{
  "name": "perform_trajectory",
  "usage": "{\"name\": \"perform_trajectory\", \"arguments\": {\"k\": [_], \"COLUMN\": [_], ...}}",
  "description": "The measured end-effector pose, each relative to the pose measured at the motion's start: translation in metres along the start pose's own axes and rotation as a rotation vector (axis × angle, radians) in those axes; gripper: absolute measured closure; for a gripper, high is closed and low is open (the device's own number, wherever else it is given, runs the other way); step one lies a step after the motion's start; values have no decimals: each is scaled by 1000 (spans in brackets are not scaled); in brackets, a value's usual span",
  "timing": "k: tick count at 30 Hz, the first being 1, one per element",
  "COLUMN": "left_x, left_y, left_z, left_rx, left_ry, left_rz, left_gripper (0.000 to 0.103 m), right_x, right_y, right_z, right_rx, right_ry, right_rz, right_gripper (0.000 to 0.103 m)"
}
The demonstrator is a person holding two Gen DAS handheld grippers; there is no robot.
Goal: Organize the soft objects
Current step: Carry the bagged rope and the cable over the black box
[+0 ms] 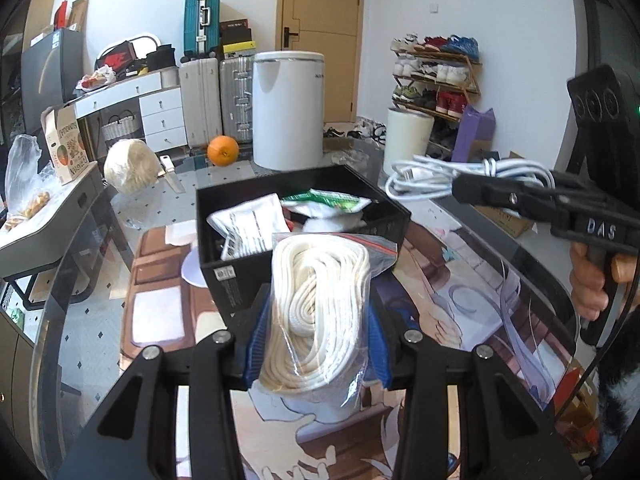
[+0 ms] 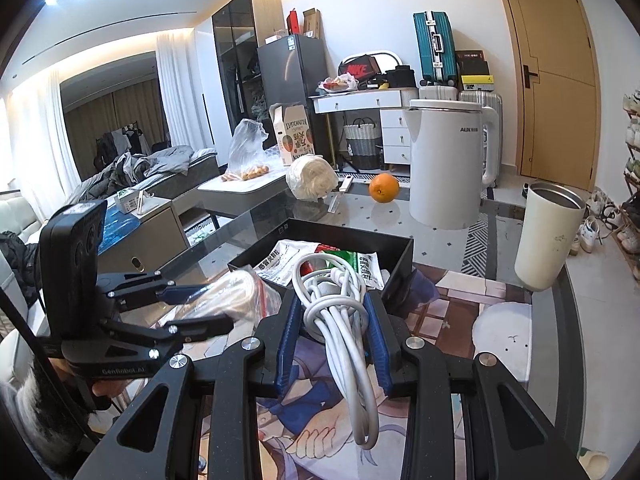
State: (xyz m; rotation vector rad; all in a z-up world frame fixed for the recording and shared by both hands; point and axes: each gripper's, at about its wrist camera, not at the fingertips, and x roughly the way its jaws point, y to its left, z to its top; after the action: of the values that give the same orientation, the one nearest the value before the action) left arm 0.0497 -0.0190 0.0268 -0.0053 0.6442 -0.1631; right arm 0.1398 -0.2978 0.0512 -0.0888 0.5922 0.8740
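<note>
My left gripper [image 1: 316,320] is shut on a clear bag of coiled white rope [image 1: 316,312], held just in front of the near wall of a black box [image 1: 240,280]. The box holds white and green packets [image 1: 248,228]. My right gripper [image 2: 334,312] is shut on a bundle of white cable [image 2: 340,312], held above the near corner of the black box [image 2: 400,248]. In the left wrist view the right gripper [image 1: 460,190] hangs with the cable [image 1: 432,178] over the box's right edge. In the right wrist view the left gripper [image 2: 224,304] holds the bag [image 2: 236,292] at the left.
A white kettle [image 2: 448,160], an orange [image 2: 384,188], a wrapped cabbage [image 2: 312,178] and a knife [image 1: 172,176] lie behind the box on the glass table. A white cup [image 2: 548,236] stands at the right. A printed mat [image 1: 460,300] covers the near table.
</note>
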Motion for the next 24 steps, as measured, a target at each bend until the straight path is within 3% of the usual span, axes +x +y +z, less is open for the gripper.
{"name": "perform_trajectory", "arguments": {"k": [10,24], "left_x": [-6,16], "left_y": [18,37], "left_z": [17,42], "left_rx": [-32,-46], "left_ry": [-37,-40], "left_rz": [35,81], "left_gripper": [62,62], "right_x": [6,47], "right_y": [12,11], "right_z": [10,34], "right_rx": [-9,-60], "right_ry": [-21,39], "right_rz": [-21,-76], "right_gripper": [70,71]}}
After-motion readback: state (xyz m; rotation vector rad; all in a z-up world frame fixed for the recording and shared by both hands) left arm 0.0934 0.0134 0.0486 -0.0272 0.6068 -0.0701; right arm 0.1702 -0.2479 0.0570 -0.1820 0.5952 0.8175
